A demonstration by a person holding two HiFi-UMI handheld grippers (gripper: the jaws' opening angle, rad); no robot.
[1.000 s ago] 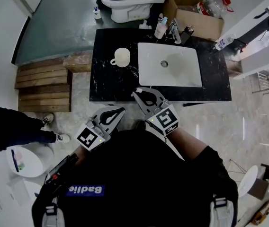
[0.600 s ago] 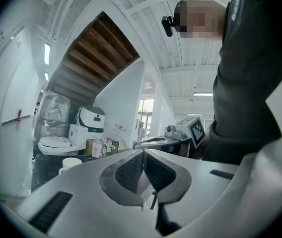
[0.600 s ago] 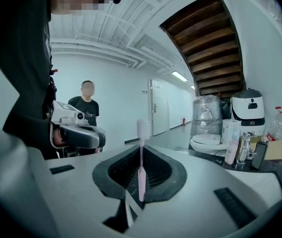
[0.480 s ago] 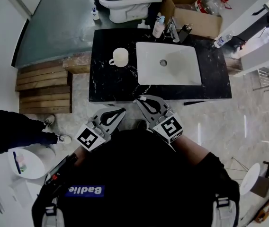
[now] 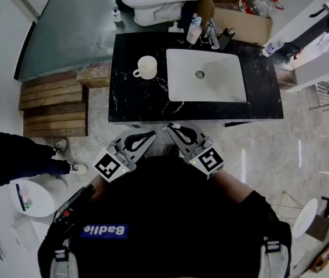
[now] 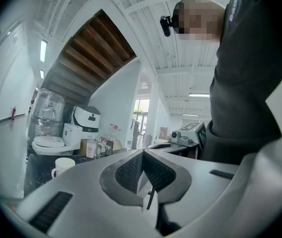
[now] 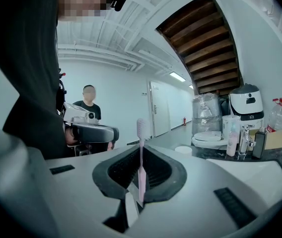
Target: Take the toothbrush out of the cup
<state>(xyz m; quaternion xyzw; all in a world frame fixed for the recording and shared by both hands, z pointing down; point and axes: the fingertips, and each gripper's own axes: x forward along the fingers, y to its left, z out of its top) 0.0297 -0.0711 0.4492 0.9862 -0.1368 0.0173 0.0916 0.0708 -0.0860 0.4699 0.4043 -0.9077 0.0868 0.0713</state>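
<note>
- The right gripper (image 7: 140, 155) is clamped on the pink toothbrush (image 7: 140, 175), which stands upright between the jaws with its bristle head above their tips.
- The left gripper (image 6: 143, 153) has its jaws pressed together with nothing between them; it is idle beside its partner.
- From the head view, both tools sit close to the person's torso, just short of the front edge of the black counter (image 5: 131, 106). A second ago the right gripper reached over that edge; it has since drawn back off the counter, brush in tow, while the left has barely shifted.
- The white cup (image 5: 147, 67) stands alone on the counter, left of the white sink (image 5: 229, 88) and well apart from both grippers. No brush can be seen in it from this height.
- The toothbrush is therefore out of the cup and in the right gripper, held in the air near the person's body rather than over the counter.
- The removal itself appears done, and the pull-back looks like the closing movement. All that seems to remain is to keep the grip steady, or to set the brush down if that is wanted. The thin handle could pivot in the jaws if the clamp loosens.
</note>
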